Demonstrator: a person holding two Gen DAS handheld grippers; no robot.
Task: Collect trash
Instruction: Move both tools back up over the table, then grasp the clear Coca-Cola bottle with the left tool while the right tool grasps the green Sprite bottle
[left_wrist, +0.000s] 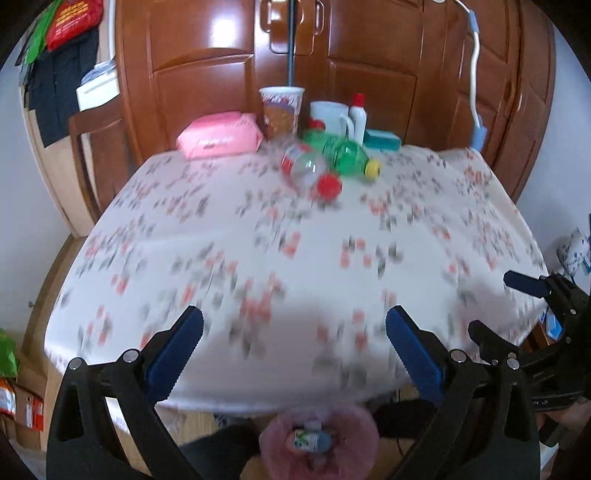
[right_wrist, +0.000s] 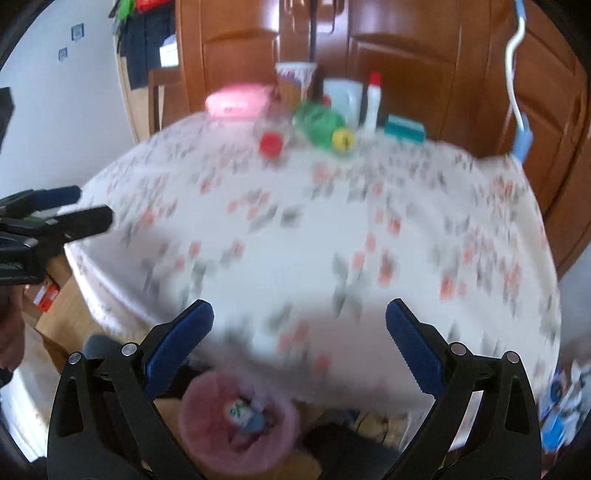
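Note:
A clear bottle with a red cap (left_wrist: 310, 171) (right_wrist: 271, 134) and a green bottle with a yellow cap (left_wrist: 349, 155) (right_wrist: 325, 127) lie on their sides at the far middle of the floral tablecloth (left_wrist: 258, 240) (right_wrist: 295, 229). A pink bin (left_wrist: 317, 443) (right_wrist: 240, 417) stands on the floor below the table's near edge, with a small item inside. My left gripper (left_wrist: 294, 328) is open and empty above the near edge. My right gripper (right_wrist: 299, 323) is open and empty too. Each gripper shows in the other's view, the right one (left_wrist: 517, 306) and the left one (right_wrist: 85, 206).
At the back of the table stand a pink wipes pack (left_wrist: 221, 138), a paper cup (left_wrist: 280, 110), a white mug (left_wrist: 330, 118), a white bottle with a red cap (left_wrist: 358, 114) and a teal box (left_wrist: 382, 139). Wooden wardrobe doors (left_wrist: 369, 55) rise behind. Boxes sit on the floor at left.

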